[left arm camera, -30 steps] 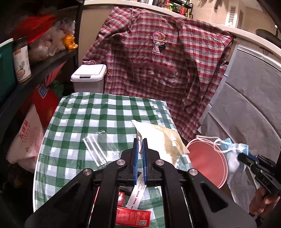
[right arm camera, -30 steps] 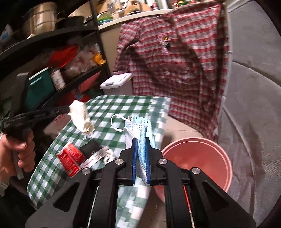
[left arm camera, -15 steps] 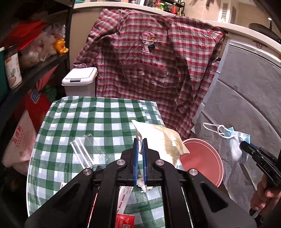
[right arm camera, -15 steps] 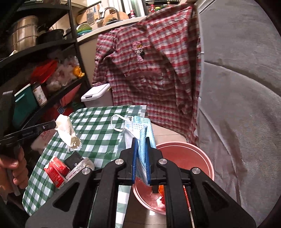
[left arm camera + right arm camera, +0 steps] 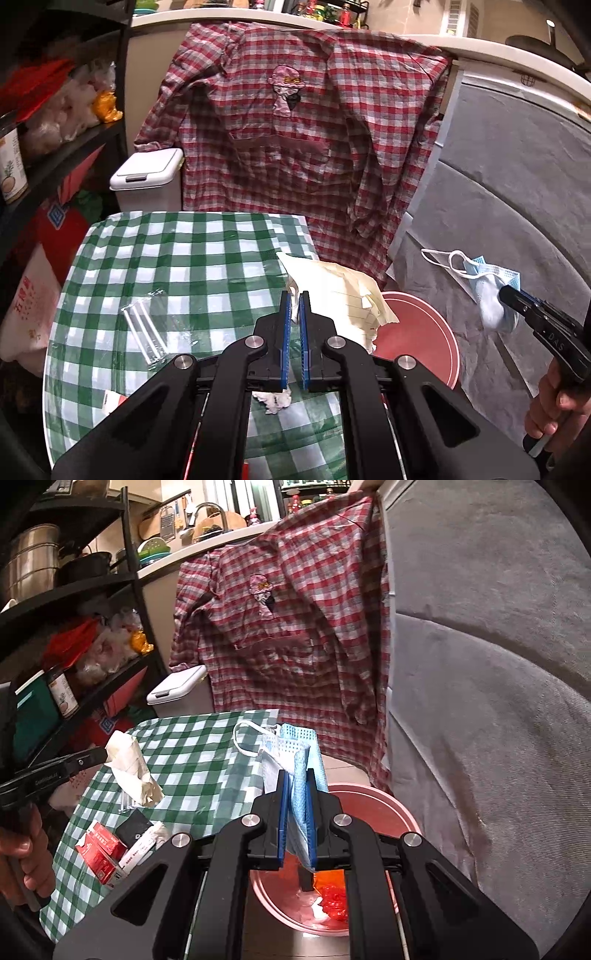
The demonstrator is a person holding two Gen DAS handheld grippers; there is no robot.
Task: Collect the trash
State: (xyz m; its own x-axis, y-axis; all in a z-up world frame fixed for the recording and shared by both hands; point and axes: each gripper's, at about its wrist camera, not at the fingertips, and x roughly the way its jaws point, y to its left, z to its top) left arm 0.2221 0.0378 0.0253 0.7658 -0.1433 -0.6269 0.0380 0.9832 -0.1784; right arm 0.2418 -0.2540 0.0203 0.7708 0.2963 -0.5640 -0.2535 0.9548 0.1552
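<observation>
My left gripper [image 5: 294, 295] is shut on a crumpled cream paper [image 5: 343, 295], held above the right edge of the green checked table [image 5: 177, 266]. It also shows in the right wrist view [image 5: 131, 771]. My right gripper [image 5: 296, 773] is shut on a blue face mask [image 5: 295, 753] and holds it over the pink bin [image 5: 384, 805] on the floor. The mask also shows in the left wrist view [image 5: 487, 291]. The bin [image 5: 424, 339] holds red and orange wrappers [image 5: 332, 897].
On the table lie a clear plastic wrapper [image 5: 147, 328], red packets [image 5: 101, 849], a black item [image 5: 135, 825] and a crumpled tissue [image 5: 273, 398]. A white lidded bin [image 5: 147, 177] stands behind. A plaid shirt [image 5: 295, 147] hangs at the back; shelves are at the left [image 5: 55, 110].
Both grippers have moved right and higher. The right gripper with the mask now hangs over the pink bin; the left one has carried the paper toward the table's right edge.
</observation>
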